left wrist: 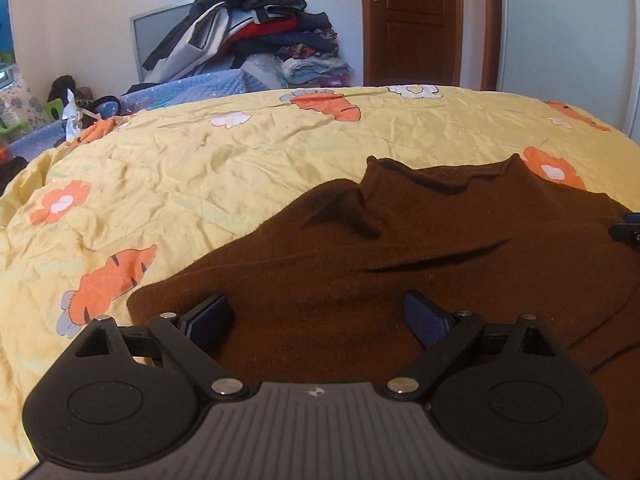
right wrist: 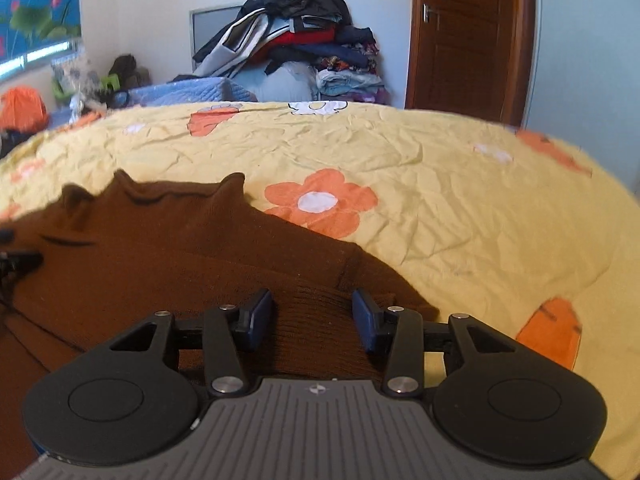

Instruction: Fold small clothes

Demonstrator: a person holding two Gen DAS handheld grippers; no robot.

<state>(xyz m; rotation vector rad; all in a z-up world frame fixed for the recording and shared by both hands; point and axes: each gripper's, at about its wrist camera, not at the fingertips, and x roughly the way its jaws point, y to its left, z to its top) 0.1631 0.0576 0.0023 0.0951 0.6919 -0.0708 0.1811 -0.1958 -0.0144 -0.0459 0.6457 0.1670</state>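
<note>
A dark brown knit sweater (left wrist: pixel 400 240) (right wrist: pixel 160 248) lies spread on the yellow bedspread (left wrist: pixel 240 168) (right wrist: pixel 440 184), its collar (left wrist: pixel 448 176) (right wrist: pixel 176 192) pointing away from me. My left gripper (left wrist: pixel 316 308) hovers over the sweater's near left part, jaws wide apart and nothing between the pads. My right gripper (right wrist: pixel 312 304) is over the sweater's near right edge. Its jaws are partly apart, with ribbed brown fabric lying below the gap and the pads clear of it. Each gripper's tip shows at the edge of the other's view.
The bedspread has orange flower and carrot prints and runs far left, right and back of the sweater. Behind the bed stands a tall pile of clothes (left wrist: pixel 256 28) (right wrist: pixel 296 32), a blue quilted cover (left wrist: pixel 192 88) and a brown wooden door (left wrist: pixel 412 20) (right wrist: pixel 468 36).
</note>
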